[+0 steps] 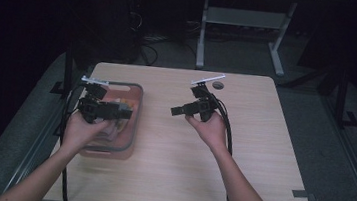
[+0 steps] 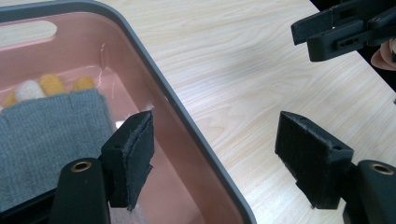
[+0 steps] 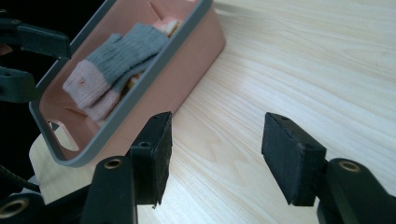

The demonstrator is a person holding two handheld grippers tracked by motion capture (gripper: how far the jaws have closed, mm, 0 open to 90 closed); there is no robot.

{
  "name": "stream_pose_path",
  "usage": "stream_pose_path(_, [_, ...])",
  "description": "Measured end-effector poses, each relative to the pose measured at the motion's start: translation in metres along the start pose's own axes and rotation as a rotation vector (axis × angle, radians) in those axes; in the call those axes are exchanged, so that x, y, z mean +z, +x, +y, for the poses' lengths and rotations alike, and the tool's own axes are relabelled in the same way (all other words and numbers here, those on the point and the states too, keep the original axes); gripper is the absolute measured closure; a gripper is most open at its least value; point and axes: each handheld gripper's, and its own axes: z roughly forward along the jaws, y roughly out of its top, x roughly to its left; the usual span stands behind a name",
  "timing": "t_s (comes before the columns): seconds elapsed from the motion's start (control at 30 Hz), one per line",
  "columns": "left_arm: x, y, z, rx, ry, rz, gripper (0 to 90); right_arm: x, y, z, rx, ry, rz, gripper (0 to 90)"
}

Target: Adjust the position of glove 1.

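A pink bin (image 1: 135, 107) with a grey rim sits at the left of the wooden table (image 1: 261, 154). Inside it lie grey knit gloves (image 2: 42, 135) with yellow and cream fingertips and pink cuffs. The left gripper (image 1: 121, 112) hangs over the bin, its jaws wide apart and empty, straddling the rim. The right gripper (image 1: 178, 111), above bare table beside the bin, also stands wide and holds nothing.

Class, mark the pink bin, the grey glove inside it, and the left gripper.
pink bin (image 3: 196, 46), right gripper view, on its outer side wall.
grey glove (image 2: 51, 121), left gripper view, on its knitted palm.
left gripper (image 2: 215, 154), left gripper view, midway between its open, empty jaws.
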Motion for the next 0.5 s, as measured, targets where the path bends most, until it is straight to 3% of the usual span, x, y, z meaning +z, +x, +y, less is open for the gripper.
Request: stream_pose_path(0.5, [0.015, -0.016, 0.004, 0.025, -0.004, -0.027, 27.4, -0.021, -0.017, -0.014, 0.024, 0.002, -0.043, 39.6])
